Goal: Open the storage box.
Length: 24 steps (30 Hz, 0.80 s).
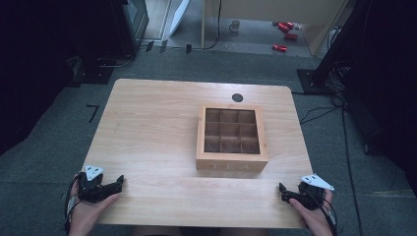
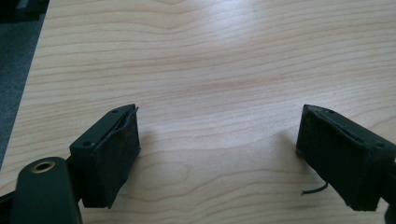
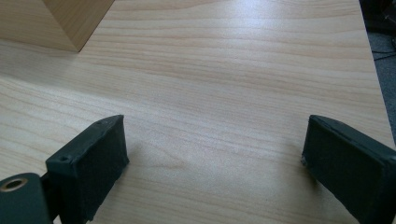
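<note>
A wooden tea box with a windowed lid and several empty compartments sits right of the table's middle, lettered TEA on its front. Its near corner shows at the top left of the right gripper view. My left gripper rests at the table's near left edge, held by a hand, and its jaws stand wide apart over bare wood. My right gripper rests at the near right edge, also open with nothing between its pads.
The light wooden table has a small black round grommet near its far edge. Grey carpet surrounds it. Cables lie on the floor to the right, and a mug and red cans lie farther back.
</note>
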Motion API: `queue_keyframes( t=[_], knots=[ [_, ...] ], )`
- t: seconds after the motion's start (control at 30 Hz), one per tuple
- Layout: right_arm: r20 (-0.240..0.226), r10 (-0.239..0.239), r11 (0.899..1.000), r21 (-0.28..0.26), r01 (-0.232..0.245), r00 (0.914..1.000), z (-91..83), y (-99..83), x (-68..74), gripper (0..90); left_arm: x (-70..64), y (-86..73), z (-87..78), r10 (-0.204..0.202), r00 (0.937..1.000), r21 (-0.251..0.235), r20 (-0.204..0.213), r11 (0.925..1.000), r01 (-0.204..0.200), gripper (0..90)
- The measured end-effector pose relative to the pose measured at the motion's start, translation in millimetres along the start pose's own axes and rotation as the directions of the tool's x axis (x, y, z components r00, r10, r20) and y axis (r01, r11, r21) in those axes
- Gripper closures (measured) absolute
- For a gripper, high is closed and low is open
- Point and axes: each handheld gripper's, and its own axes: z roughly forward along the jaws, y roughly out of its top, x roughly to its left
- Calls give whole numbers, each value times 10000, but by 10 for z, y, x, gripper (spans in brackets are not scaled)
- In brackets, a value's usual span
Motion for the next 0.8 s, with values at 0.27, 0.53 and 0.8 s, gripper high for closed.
queue_keyframes(
  t=[0.27, 0.53, 0.8],
  knots=[
    [-11, -8, 10000, 2, 8, 10000, 0, 0, 1, 62, -161, 77, -58, 74, 9995, -458, 305, 9989, -60, 138],
    [-9, -12, 10000, 4, 12, 10000, 0, 1, 1, 62, -392, 166, -91, 214, 9972, -759, 720, 9970, -160, 138],
    [-230, -227, 9997, -108, 225, 9995, 9, 16, 7, 122, -698, 275, -64, 732, 9912, -786, 1106, 9948, -647, 138]
  ],
)
